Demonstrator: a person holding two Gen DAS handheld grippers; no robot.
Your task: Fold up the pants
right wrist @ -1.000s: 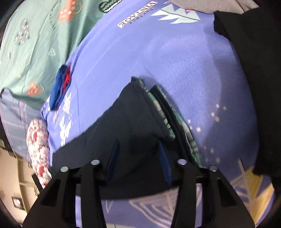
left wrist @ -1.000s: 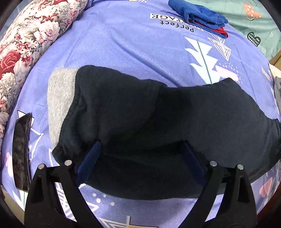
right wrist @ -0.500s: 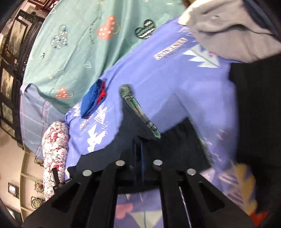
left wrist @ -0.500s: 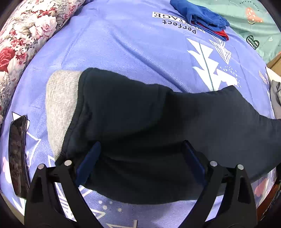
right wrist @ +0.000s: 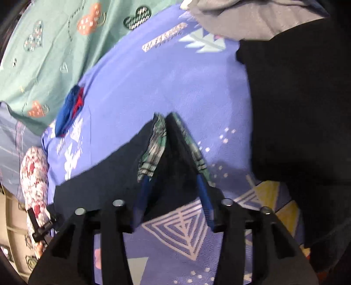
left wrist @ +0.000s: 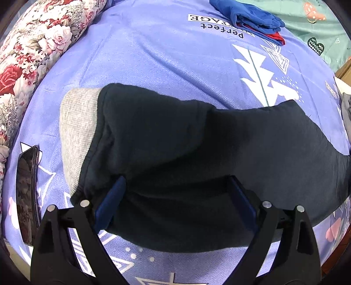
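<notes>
Dark pants [left wrist: 197, 142] with a grey band [left wrist: 76, 131] at their left end lie across the purple sheet [left wrist: 153, 54]. My left gripper [left wrist: 175, 197] points steeply down at them. Its jaws stand wide apart, with blue pads [left wrist: 109, 201] sunk into the cloth and a bulge of pants between them. In the right wrist view the other end of the pants [right wrist: 109, 175] shows a green plaid lining [right wrist: 153, 153]. My right gripper [right wrist: 173, 193] is over that end with its jaws opening. Dark cloth lies between the pads but is not pinched.
A floral pillow [left wrist: 33, 43] runs along the left. A folded blue and red garment [left wrist: 252, 15] lies at the far side by a green sheet [left wrist: 318, 22]. A dark flat slab [left wrist: 26, 193] lies left of the pants. A black garment [right wrist: 296, 109] and a grey one [right wrist: 241, 17] lie on the right.
My right gripper closed on the plaid-lined end and lifted it, and its jaws have now come apart with the end lower again. The left gripper has stayed put on the pants.
</notes>
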